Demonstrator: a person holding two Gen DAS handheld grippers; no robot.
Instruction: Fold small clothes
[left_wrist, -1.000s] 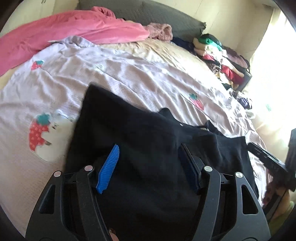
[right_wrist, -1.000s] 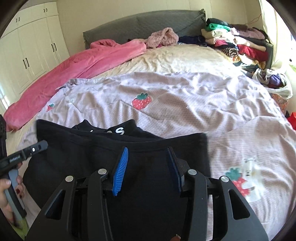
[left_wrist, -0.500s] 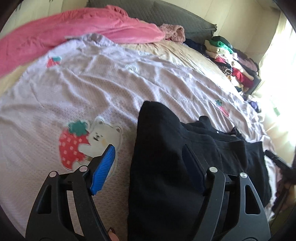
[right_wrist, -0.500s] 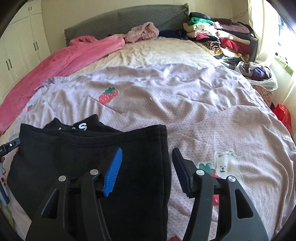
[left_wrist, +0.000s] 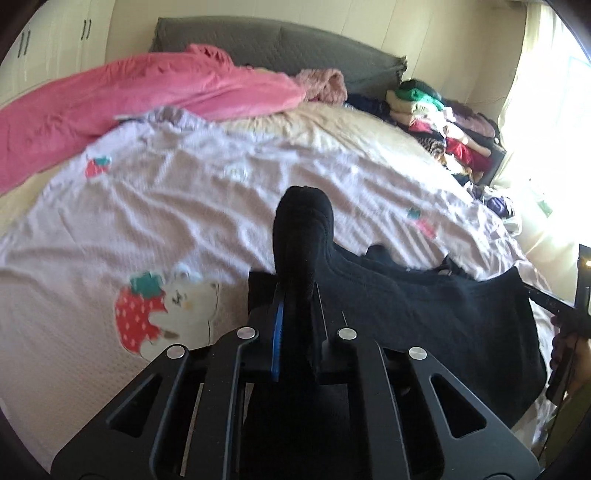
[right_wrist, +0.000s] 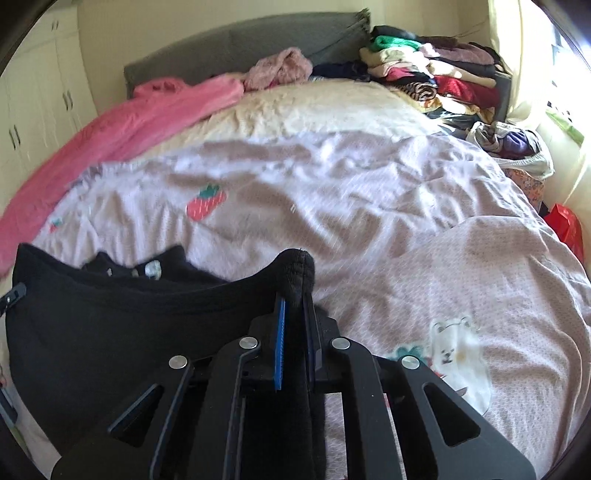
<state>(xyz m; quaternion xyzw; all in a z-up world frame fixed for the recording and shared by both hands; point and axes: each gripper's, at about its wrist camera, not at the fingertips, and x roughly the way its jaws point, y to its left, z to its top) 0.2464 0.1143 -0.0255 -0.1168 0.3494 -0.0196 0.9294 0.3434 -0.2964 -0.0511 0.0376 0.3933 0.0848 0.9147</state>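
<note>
A black garment (left_wrist: 424, 306) lies on the lilac quilt (left_wrist: 184, 206) of a bed. My left gripper (left_wrist: 297, 295) is shut on its left corner, which bulges up between the jaws. My right gripper (right_wrist: 293, 306) is shut on its right corner (right_wrist: 295, 269); the rest of the black garment (right_wrist: 110, 325) spreads to the left. The cloth hangs stretched between the two grippers. A white-printed waistband (right_wrist: 151, 267) shows at its far edge.
A pink blanket (left_wrist: 129, 96) lies along the far left of the bed. A pile of folded clothes (right_wrist: 436, 74) sits at the far right by the grey headboard (right_wrist: 240, 44). A bag of clothes (right_wrist: 513, 144) and a red bag (right_wrist: 565, 225) stand beside the bed's right edge.
Both grippers moved outward to the garment's corners and shut on them. The corners are now lifted off the quilt.
</note>
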